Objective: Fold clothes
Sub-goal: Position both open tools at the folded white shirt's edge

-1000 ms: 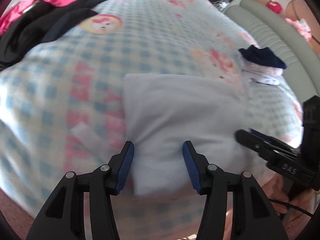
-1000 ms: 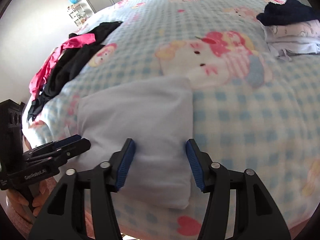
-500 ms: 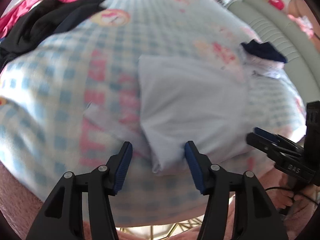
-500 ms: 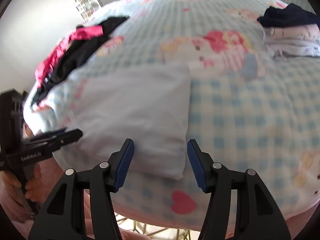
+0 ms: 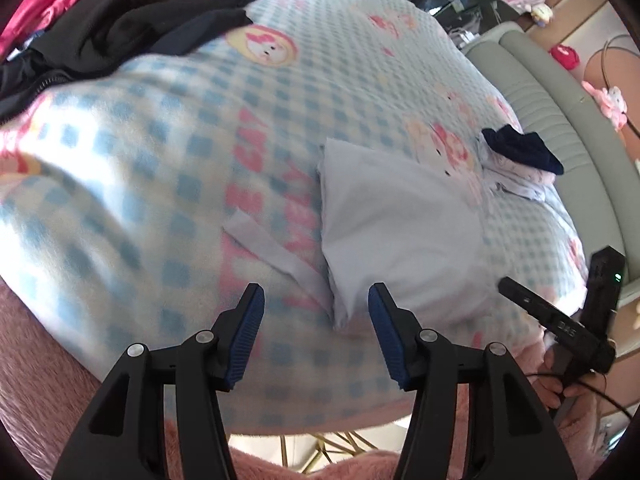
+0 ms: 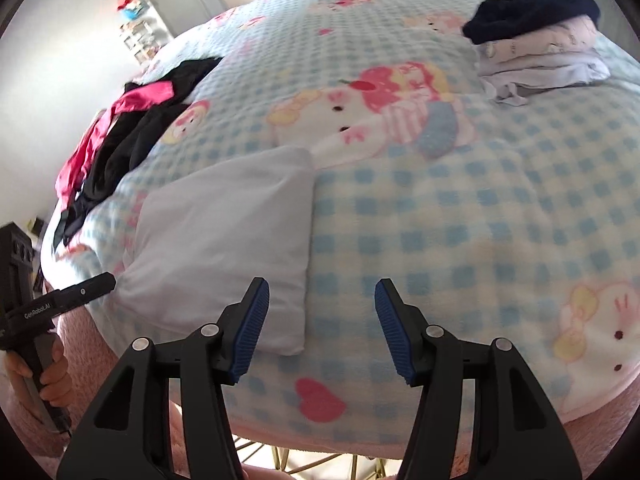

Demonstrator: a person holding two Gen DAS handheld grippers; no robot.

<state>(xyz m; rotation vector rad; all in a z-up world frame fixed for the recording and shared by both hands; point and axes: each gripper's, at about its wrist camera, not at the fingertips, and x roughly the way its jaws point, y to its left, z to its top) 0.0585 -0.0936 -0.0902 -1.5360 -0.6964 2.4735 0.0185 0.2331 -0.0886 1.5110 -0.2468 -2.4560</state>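
Two grippers hover above the near edge of a bed covered by a blue-and-white checked blanket (image 6: 460,216) printed with cartoon cats. A folded pale blue garment (image 5: 400,232) lies flat on the blanket near that edge, with a narrow strip of the same cloth sticking out beside it. Farther back on one side sits a heap of black and pink clothes (image 5: 120,28), unfolded. On the other side rests a small stack of folded clothes (image 6: 536,36) (a dark navy piece on top, pale printed ones beneath). Nothing lies between the grippers and the pale garment.

Both grippers point steeply down toward the bed. The left gripper (image 5: 316,324) hangs over the garment's near left corner; its blue-padded fingers (image 5: 248,328) stand apart, released, gripping nothing. The right gripper (image 6: 322,324) hangs over the garment's near right corner, fingers likewise spread and empty. A hand (image 6: 48,372) grips the left gripper's handle.
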